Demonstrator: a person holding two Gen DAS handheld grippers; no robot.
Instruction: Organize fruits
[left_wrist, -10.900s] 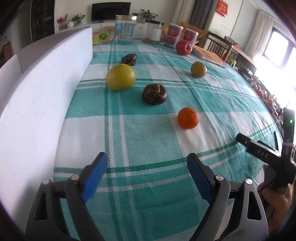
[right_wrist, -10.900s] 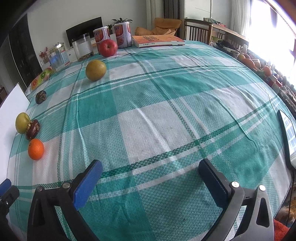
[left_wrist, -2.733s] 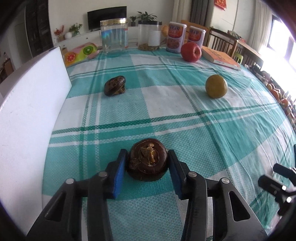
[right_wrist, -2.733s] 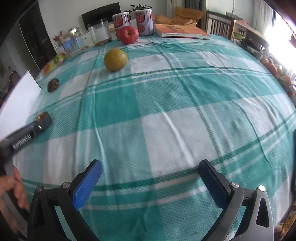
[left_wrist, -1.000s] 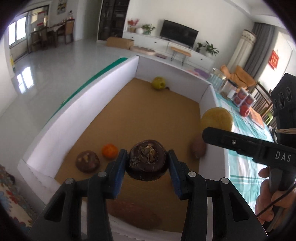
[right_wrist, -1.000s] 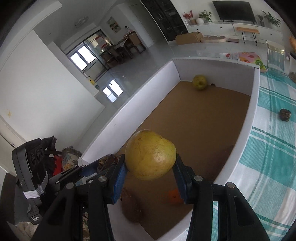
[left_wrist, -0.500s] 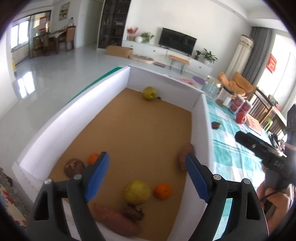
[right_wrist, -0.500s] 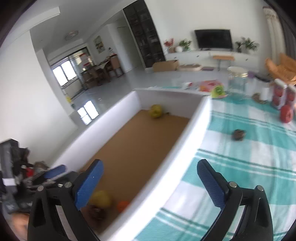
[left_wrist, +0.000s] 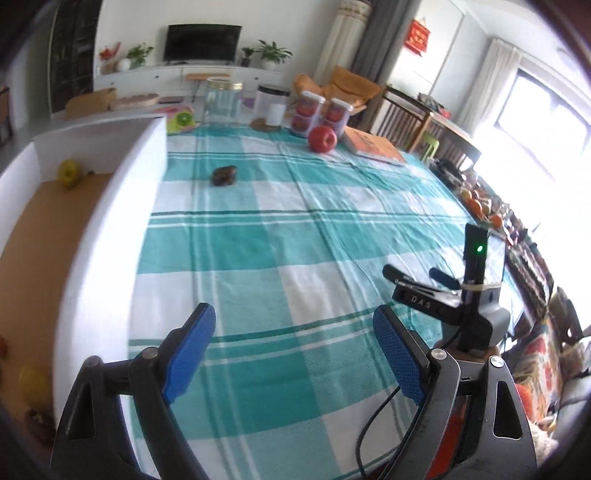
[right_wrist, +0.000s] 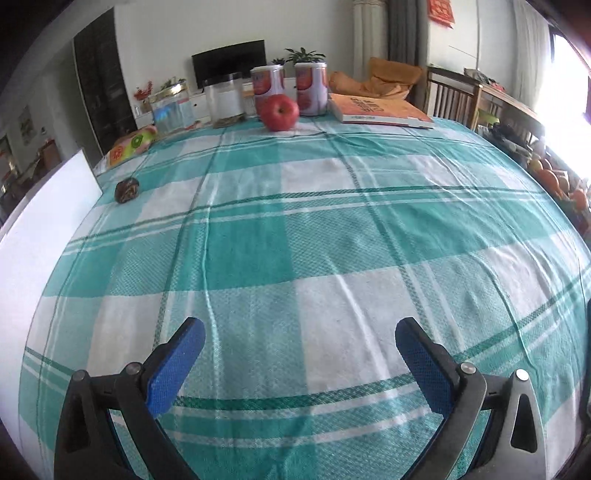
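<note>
Both wrist views low over tablecloth (right_wrist: 295, 240), sharing red apple (left_wrist: 322, 139)

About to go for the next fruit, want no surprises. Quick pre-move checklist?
1. Left gripper empty, jaws just opened: ok.
2. Right gripper empty, jaws wide, just opened: ok.
3. Dark brown fruit loose on the tablecloth, near the white box wall: ok.
4. Red apple free to grasp: not ok, it sits right against the cans.
5. Path across the cloth to both fruits clear: ok.
6. Room left in the box: cannot tell, mostly hidden.
</note>
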